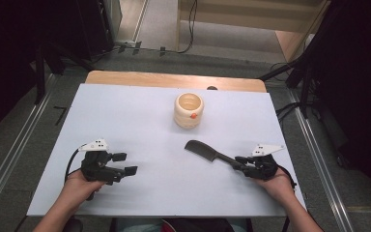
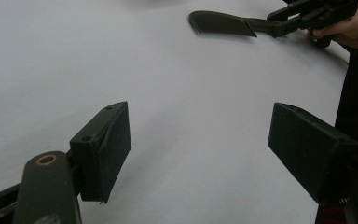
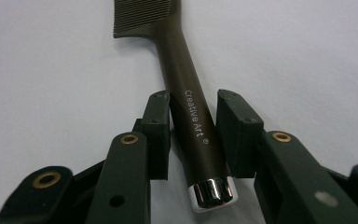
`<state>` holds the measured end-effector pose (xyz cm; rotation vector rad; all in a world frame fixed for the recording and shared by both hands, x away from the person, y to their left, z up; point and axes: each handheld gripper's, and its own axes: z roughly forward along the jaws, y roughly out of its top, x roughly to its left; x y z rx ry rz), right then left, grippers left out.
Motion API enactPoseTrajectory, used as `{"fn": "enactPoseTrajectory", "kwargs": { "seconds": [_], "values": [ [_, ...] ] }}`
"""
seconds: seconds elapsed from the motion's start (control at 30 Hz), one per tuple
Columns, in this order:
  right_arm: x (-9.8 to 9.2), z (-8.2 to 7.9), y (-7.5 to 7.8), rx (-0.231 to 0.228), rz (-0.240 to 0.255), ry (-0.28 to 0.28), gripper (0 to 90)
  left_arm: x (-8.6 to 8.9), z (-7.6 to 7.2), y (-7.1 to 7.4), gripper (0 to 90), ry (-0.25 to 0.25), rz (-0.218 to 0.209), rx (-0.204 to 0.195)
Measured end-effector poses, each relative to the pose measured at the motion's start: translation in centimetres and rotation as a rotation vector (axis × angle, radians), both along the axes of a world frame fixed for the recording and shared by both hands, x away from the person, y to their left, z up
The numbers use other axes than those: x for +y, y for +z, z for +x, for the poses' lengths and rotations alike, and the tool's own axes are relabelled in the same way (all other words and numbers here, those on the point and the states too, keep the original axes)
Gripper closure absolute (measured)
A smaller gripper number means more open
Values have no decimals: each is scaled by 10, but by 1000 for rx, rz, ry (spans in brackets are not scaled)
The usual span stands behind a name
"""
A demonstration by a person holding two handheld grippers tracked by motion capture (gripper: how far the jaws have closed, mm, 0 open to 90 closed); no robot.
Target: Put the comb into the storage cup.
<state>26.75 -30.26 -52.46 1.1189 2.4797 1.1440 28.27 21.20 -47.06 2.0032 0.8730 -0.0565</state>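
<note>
Nearest, at about seven o'clock on the counter (image 1: 140, 203): left gripper (image 1: 124, 163) held low over the bare sheet, jaws wide apart, nothing between them, pads (image 2: 107, 149) hovering above plain white. At about four o'clock: right gripper (image 1: 239, 160) reaching toward ten o'clock, jaws set on either side of the handle of a dark comb (image 1: 204, 150); in the right gripper view, pads (image 3: 158, 122) flanking the handle (image 3: 193, 126), a thin gap visible along one side, so probably closing rather than clamped, though cannot tell for certain. Comb lying flat on the counter, toothed head pointing toward ten o'clock from the gripper, chrome cap (image 3: 210, 192) toward the hand, not lifted. Farther off, at about twelve o'clock past the centre: a cream ribbed cup (image 1: 189, 110) standing upright, open and seemingly empty, a small orange mark on its front, well apart from the comb. Judged from this: reach done, grasp about at hand; lifting, carrying and, likely, standing the comb in the cup all left to do; left gripper free to steady the cup. Surface: smooth pale sheet over a wooden top, its far edge showing as a tan strip. Beyond: grey floor with metal rails at both sides, dark stands and cables at the far corners, a lighter doorway strip at twelve o'clock.
</note>
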Motion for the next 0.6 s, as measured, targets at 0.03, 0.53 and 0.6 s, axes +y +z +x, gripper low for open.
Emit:
{"fn": "enactPoseTrajectory", "kwargs": {
  "seconds": [0.03, 0.53, 0.6],
  "values": [
    [0, 0, 0, -3, -3, 5, 654, 0, 0, 0, 216, 1, 1, 0],
    [-1, 3, 0, -4, -9, 43, 701, 0, 0, 0, 216, -1, 2, 1],
    [-1, 3, 1, -1, -16, 49, 703, 0, 0, 0, 216, -3, 2, -1]
  ]
}}
